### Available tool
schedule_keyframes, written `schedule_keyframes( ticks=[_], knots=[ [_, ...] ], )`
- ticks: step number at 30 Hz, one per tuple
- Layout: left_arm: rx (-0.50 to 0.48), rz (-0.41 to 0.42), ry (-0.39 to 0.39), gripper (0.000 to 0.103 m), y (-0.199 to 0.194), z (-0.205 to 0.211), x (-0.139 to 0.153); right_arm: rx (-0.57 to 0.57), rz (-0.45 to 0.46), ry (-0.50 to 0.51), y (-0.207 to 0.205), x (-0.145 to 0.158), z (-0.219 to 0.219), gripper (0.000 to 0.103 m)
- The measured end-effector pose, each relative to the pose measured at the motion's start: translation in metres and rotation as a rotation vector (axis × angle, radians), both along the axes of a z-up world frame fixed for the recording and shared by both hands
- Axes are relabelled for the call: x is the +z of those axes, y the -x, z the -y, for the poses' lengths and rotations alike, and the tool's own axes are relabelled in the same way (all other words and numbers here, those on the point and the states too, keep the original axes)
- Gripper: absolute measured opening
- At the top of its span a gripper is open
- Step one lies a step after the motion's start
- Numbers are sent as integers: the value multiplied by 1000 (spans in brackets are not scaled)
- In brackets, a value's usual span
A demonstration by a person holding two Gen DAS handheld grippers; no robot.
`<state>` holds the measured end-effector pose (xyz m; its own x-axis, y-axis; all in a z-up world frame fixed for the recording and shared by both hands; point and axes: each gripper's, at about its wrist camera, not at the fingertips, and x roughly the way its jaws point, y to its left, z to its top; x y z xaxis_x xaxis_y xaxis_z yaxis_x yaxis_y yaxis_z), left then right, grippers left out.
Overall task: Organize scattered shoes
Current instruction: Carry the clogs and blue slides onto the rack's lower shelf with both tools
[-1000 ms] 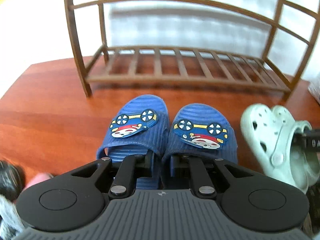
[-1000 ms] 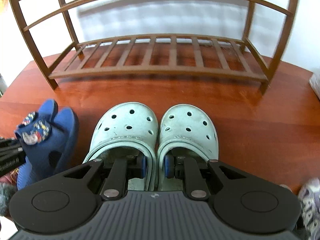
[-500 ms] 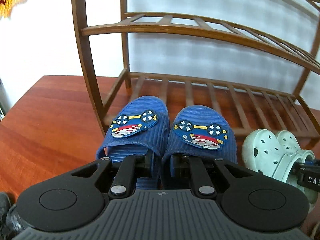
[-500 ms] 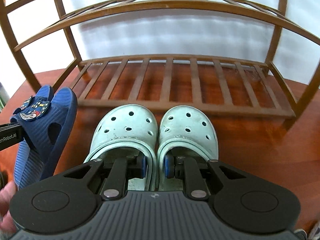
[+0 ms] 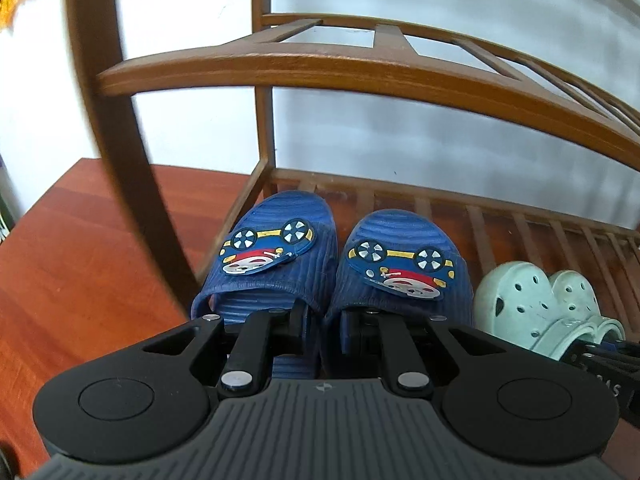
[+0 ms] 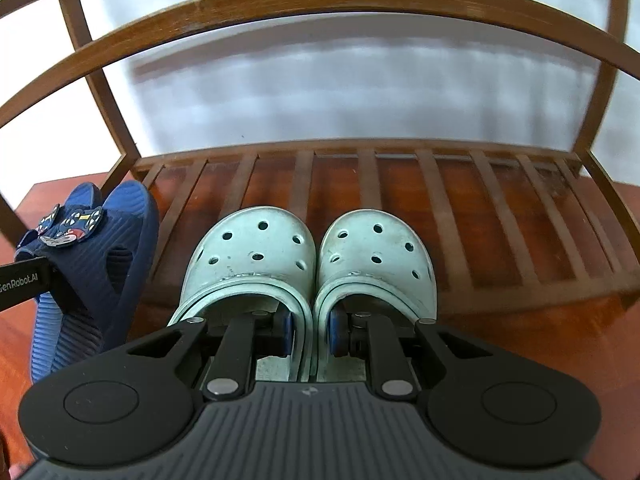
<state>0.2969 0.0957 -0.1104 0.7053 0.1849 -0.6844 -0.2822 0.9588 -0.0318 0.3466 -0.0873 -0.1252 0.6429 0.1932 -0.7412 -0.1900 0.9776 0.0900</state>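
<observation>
My left gripper (image 5: 326,330) is shut on a pair of blue slippers (image 5: 280,256) with cartoon car patches, pinching their inner sides together. Their toes reach over the lower slatted shelf (image 5: 500,216) of the brown wooden shoe rack, at its left end. My right gripper (image 6: 310,334) is shut on a pair of mint green clogs (image 6: 256,252), held over the lower shelf (image 6: 480,208) left of its middle. In the right wrist view the blue slippers (image 6: 96,248) hang at the left. The clogs (image 5: 532,300) show at the right of the left wrist view.
The rack's curved upper rail (image 5: 320,68) arches above the slippers, and its left post (image 5: 108,120) stands close by. The upper rail (image 6: 320,4) also spans over the clogs. The rack sits on a reddish wooden surface (image 5: 80,260) before a white wall.
Both grippers have moved forward with their shoes, from the open wooden surface to the rack's lower shelf. The rack now looms larger and its upper rail sits overhead.
</observation>
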Motion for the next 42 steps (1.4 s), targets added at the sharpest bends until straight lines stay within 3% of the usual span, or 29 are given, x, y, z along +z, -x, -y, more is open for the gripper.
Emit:
schedule_keyframes(
  ticks=[15, 24, 25, 28, 34, 38, 42],
  knots=[
    [-4, -35, -49, 17, -40, -11, -27, 3, 36, 65, -38, -19, -47, 19],
    [-26, -42, -80, 20, -51, -8, -38, 31, 79, 118, -48, -22, -57, 25],
    [-25, -45, -83, 22, -53, -8, -40, 33, 78, 119, -49, -22, -57, 26],
    [-22, -54, -81, 59, -49, -8, -37, 44, 76, 128, -49, -21, -57, 29],
    [-32, -62, -73, 68, -29, -5, -26, 47, 66, 93, -40, -13, -48, 36],
    [-32, -65, -62, 69, -7, -3, -20, 42, 65, 63, -23, -5, -39, 38],
    [-15, -43, -43, 69, 22, -4, -8, 42, 82, 29, 0, 4, -29, 48]
  ],
)
